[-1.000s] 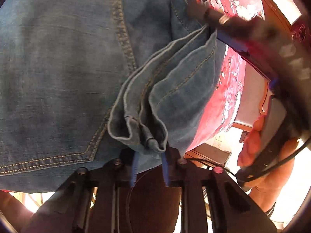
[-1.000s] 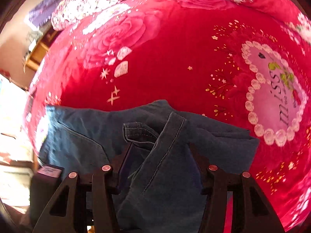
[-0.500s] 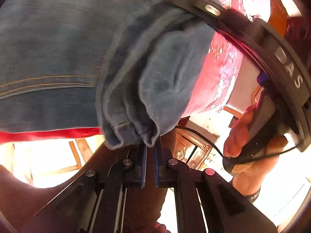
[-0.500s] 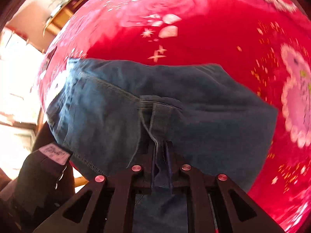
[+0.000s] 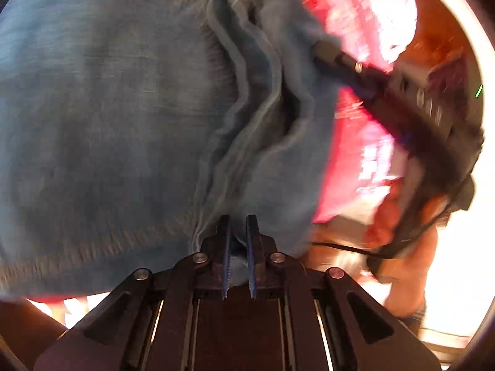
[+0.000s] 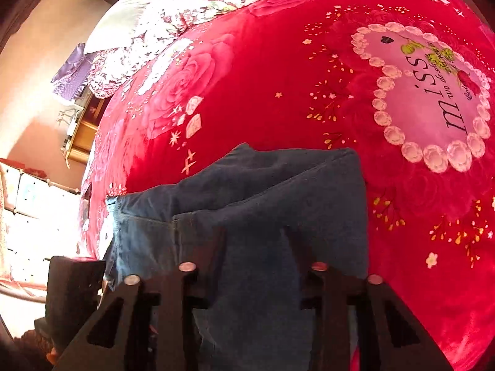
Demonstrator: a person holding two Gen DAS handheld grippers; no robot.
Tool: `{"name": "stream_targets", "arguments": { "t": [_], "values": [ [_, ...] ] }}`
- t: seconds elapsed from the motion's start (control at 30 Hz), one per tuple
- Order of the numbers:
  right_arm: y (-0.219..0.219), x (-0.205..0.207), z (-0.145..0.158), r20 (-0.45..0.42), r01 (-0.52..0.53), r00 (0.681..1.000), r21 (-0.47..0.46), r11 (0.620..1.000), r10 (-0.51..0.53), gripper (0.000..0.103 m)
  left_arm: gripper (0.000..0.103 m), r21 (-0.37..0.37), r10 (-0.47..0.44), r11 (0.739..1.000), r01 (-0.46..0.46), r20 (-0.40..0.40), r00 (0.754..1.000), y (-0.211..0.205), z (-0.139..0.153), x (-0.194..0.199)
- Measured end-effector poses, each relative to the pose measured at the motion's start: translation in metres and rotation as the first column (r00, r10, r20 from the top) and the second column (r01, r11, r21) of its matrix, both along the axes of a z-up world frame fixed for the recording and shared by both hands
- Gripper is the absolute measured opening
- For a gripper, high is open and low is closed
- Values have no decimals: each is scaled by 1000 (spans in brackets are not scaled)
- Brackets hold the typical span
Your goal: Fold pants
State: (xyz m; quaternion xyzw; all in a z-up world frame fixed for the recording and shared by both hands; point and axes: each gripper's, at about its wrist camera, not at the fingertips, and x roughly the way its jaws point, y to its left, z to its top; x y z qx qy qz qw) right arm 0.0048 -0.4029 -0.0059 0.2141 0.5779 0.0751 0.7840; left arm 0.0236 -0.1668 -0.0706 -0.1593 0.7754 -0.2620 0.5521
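Bed with a red floral bedspread [image 6: 278, 77], heart print at right; folded blue jeans [image 6: 263, 191] lie on its near edge. Left gripper [image 5: 238, 241]: jaws nearly together, pinching a bunched denim fold. Right gripper [image 6: 253, 238]: jaws closing but apart in its own view, with denim draped between and over the tips; no pad pressure visible.

Step, as I judge it: take 2 edge grips for the next fold. To do it well, let the right gripper catch all layers before any lift, then keep both grips level so the stack doesn't skew.

The left wrist view is blurred and alone shows the pinch, the layered edge and a hand [image 5: 399, 241] on the right gripper. The right wrist view alone shows the jeans' outline and bare bedspread beyond.
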Motion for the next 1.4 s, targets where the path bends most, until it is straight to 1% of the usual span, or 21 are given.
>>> {"name": "stream_targets", "arguments": {
  "t": [0.1, 0.13, 0.17, 0.2, 0.27, 0.33, 0.4, 0.47, 0.53, 0.6, 0.67, 0.73, 0.8, 0.87, 0.93, 1.03, 1.1, 1.17, 1.3, 1.33, 1.4],
  "values": [
    [-4, 3, -23, -52, 58, 997, -9, 998, -59, 3, 7, -47, 77, 996, -81, -96, 992, 17, -9, 6],
    [-5, -2, -16, -32, 65, 997, -4, 998, -65, 4, 7, -60, 81, 994, -87, -102, 992, 25, -4, 8],
    [-2, -6, -9, -10, 57, 998, -19, 998, -57, 13, 7, -66, 72, 995, -77, -75, 995, 35, 5, 10],
    [1, -12, 3, 20, 34, 999, -43, 999, -33, 13, 7, -67, 55, 996, -58, -34, 998, 46, 15, 12],
    [8, -26, 26, 86, -14, 996, -70, 997, 20, 13, 13, -76, 39, 996, -38, 17, 999, 70, 30, 18],
    [16, -44, 44, 138, -38, 989, -72, 997, 48, 18, 33, -89, 78, 993, -75, 30, 997, 106, 42, 24],
    [27, -58, 51, 169, -60, 983, -75, 995, 72, 34, 42, -95, 144, 986, -139, 58, 988, 146, 52, 30],
    [40, -65, 49, 163, -77, 982, -94, 993, 92, 37, 42, -77, 197, 979, -189, 108, 974, 183, 62, 39],
    [60, -64, 46, 144, -108, 983, -51, 993, 114, 37, 45, -61, 269, 963, -263, 151, 951, 215, 71, 45],
    [88, -63, 44, 139, -158, 977, -20, 987, 159, 37, 52, -59, 358, 934, -353, 145, 922, 247, 70, 51],
    [127, -63, 42, 139, -255, 957, -23, 967, 256, 37, 54, -74, 438, 899, -432, 114, 892, 267, 65, 56],
    [175, -68, 42, 151, -367, 915, -73, 927, 374, 37, 54, -87, 486, 873, -479, 78, 871, 289, 55, 62],
    [225, -80, 41, 160, -478, 852, -154, 865, 499, 46, 54, -93, 509, 858, -505, 32, 860, 305, 42, 70],
    [270, -92, 37, 167, -558, 786, -222, 799, 595, 46, 55, -98, 518, 851, -516, -6, 855, 314, 32, 77],
    [311, -103, 30, 151, -619, 721, -298, 726, 677, 46, 57, -83, 515, 853, -516, -27, 856, 319, 21, 86],
    [360, -116, 15, 104, -660, 634, -442, 607, 766, 47, 58, -74, 484, 871, -485, -30, 874, 321, 15, 100],
    [379, -122, 3, 63, -665, 606, -506, 548, 793, 49, 58, -77, 464, 882, -465, -32, 885, 321, 14, 109],
    [390, -125, -6, 34, -664, 590, -548, 508, 807, 58, 62, -72, 454, 888, -454, -19, 891, 319, 13, 122],
    [413, -128, -24, -4, -629, 542, -665, 403, 840, 63, 83, -48, 430, 902, -430, 1, 903, 305, 14, 142],
    [416, -127, -26, -1, -616, 538, -684, 392, 843, 63, 85, -39, 413, 910, -412, 16, 910, 296, 15, 146],
    [416, -121, -27, 7, -605, 553, -684, 407, 833, 58, 88, -14, 375, 927, -375, 46, 926, 280, 17, 151]
  ]
}}
